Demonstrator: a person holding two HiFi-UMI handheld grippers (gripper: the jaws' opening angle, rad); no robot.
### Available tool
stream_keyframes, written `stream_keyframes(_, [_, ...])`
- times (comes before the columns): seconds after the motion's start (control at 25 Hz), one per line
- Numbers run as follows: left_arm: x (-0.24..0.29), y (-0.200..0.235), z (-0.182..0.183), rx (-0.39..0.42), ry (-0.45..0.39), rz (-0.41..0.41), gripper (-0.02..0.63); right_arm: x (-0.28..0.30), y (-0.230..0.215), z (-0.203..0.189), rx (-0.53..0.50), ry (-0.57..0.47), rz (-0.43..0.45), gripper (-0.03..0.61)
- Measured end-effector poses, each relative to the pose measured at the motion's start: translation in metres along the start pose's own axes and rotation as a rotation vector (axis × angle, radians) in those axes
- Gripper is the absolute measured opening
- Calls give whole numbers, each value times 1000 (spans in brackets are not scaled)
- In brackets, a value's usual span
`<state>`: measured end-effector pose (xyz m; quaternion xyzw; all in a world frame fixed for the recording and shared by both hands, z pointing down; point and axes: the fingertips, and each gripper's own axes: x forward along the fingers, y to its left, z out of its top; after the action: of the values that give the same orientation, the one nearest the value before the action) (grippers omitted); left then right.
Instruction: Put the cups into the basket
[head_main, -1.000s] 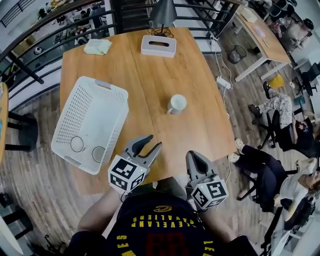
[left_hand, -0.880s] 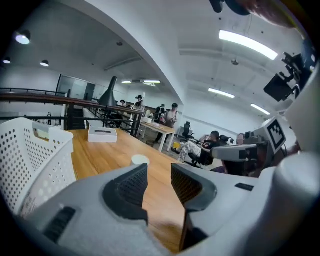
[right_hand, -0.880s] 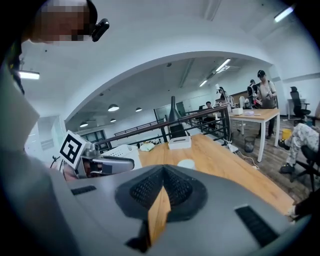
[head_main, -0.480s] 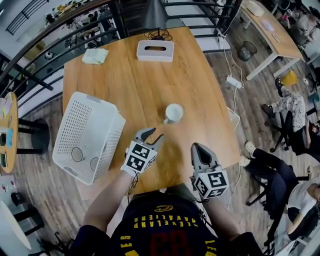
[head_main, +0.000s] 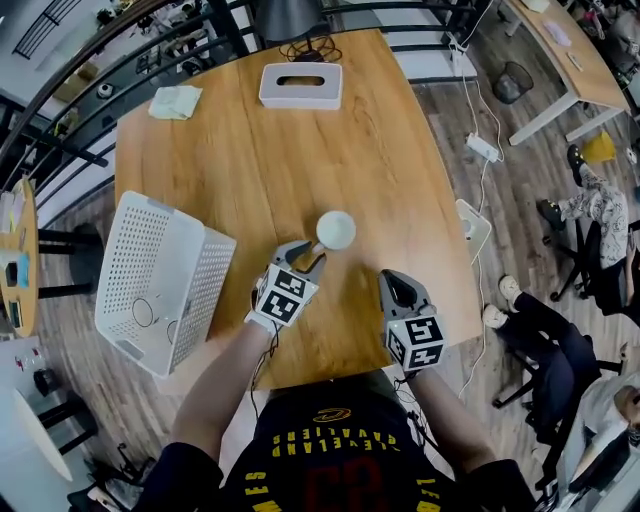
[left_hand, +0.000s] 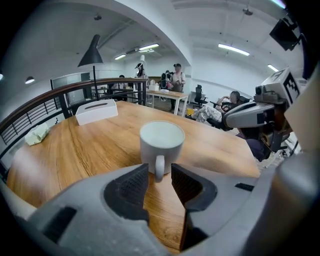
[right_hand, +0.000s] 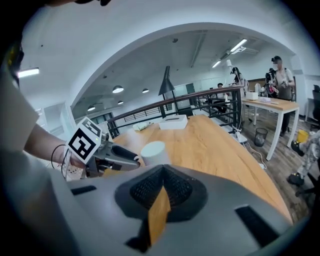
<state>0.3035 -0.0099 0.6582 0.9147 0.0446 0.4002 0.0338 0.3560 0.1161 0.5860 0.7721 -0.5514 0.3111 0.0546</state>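
Note:
A white cup (head_main: 336, 230) stands upright near the middle of the wooden table (head_main: 400, 170), its handle turned toward me. My left gripper (head_main: 302, 258) is open right at the cup. In the left gripper view the cup's handle (left_hand: 159, 167) stands between the two fingertips of that gripper (left_hand: 160, 176), with a small gap on each side. My right gripper (head_main: 392, 282) is shut with nothing in it and hovers to the cup's right, nearer to me. The white basket (head_main: 128, 243) lies at the table's left edge, with two round cup-like shapes (head_main: 143, 313) inside it.
A white tissue box (head_main: 300, 85) and a crumpled pale cloth (head_main: 175, 100) lie at the far end of the table. A railing runs behind the table. A seated person (head_main: 545, 340) and a power strip (head_main: 482, 147) are on the floor side at right.
Both grippers have moved forward and down toward the cup. The left one has come from the table's near edge up to the cup's handle.

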Motion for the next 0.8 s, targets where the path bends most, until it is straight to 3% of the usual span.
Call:
stream_keyframes(0.32, [21,3,1,11,24,11,129,27,-12,-6,-12,42,55,14])
stream_keyframes(0.44, [24,8,-2,43,48,50,67,32,-12,-4,-19,45,67,14])
stream_keyframes(0.8, [20,9,-1,24,11,36,54,33,-9,-1,-35,43,63,14])
